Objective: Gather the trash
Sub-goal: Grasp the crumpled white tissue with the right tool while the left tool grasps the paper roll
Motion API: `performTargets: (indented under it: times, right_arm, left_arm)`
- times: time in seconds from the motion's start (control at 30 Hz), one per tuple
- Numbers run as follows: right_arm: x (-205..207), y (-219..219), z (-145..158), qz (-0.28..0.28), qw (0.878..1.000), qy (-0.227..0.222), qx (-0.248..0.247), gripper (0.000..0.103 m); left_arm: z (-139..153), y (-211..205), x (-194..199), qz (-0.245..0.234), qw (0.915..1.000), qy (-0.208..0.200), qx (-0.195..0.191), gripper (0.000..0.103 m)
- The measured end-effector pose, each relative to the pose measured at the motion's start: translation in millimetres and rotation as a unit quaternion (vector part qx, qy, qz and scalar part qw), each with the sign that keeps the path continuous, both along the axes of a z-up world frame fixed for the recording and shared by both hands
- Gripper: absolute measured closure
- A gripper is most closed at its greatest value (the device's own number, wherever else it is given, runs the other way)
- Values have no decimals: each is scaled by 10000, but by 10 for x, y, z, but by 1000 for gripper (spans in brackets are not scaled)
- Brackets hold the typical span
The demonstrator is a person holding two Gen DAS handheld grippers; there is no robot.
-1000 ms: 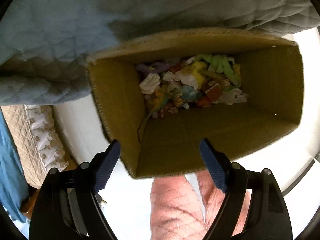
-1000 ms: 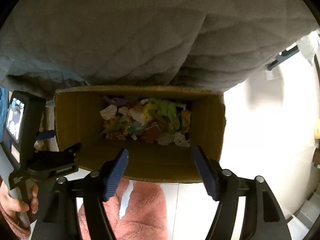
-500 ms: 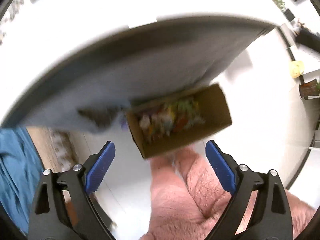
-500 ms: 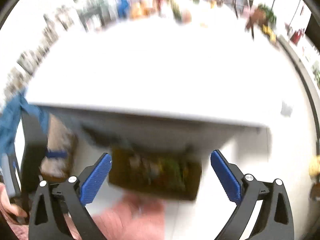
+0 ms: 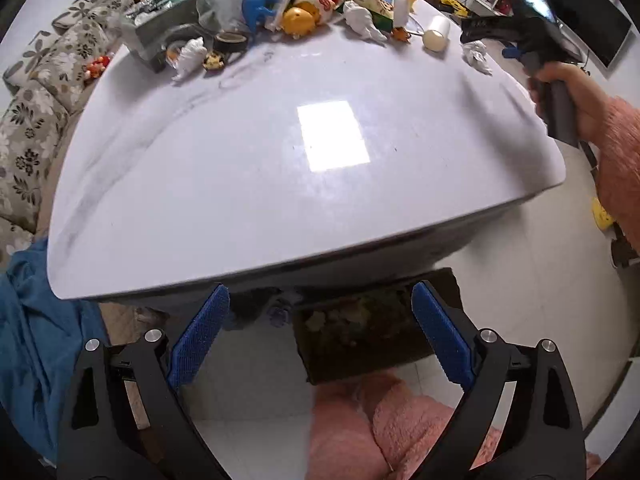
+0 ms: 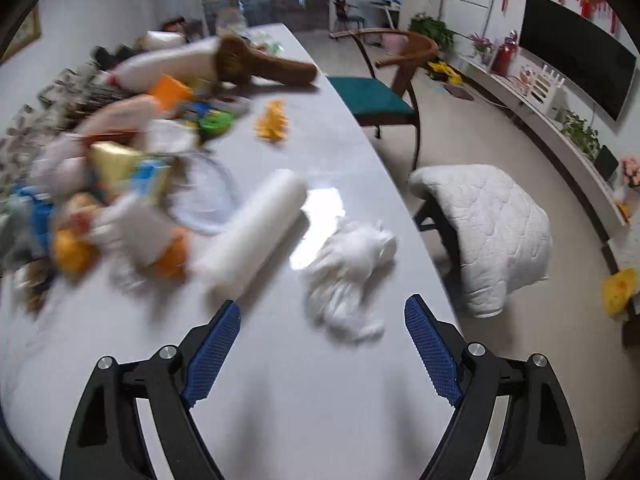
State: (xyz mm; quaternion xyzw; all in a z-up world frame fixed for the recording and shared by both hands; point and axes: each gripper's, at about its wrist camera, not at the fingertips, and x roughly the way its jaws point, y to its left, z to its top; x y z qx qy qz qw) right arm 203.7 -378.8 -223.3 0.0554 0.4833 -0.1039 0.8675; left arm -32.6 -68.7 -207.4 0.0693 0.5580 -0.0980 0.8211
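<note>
White, crumpled: tissue wad (image 6: 350, 276) on the desk (image 6: 304, 392), just ahead of the right claw (image 6: 322, 354) and beside the plastic roll (image 6: 254, 232).
Handling: judged very light, soft, crushable; not fragile, no slip worry.
Hold: pinch across the puffy middle, fingers down to the desk surface.
Right claw: wide, empty.
Left claw (image 5: 320, 336): wide, empty, off the near desk edge.
Box (image 5: 360, 332): on the floor under that edge, already holding scraps.
</note>
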Motion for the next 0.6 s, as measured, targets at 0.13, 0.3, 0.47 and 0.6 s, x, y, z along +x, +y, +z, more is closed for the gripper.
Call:
performTargets:
  times: [0.13,0.3,0.47,0.6]
  right_arm:
    - [117,-152,-249,-59,9991,244,339,67]
    - [-383,-265,-9,255,9945,-151,1005,89]
    - [-1186,-372,349,592,9919,-384,1052,89]
    - [-1797,-453,475,581,9914,-494,1060,89]
  left_arm:
    - [104,-111,232,-43,9999,-132,52,13]
    - [288,-684,736,-460,9980,-424,128,13]
    - [254,-1493,1497,-1026,9931,-539,192,13]
    - [168,-2094,2091,-1243,9900,-652,158,13]
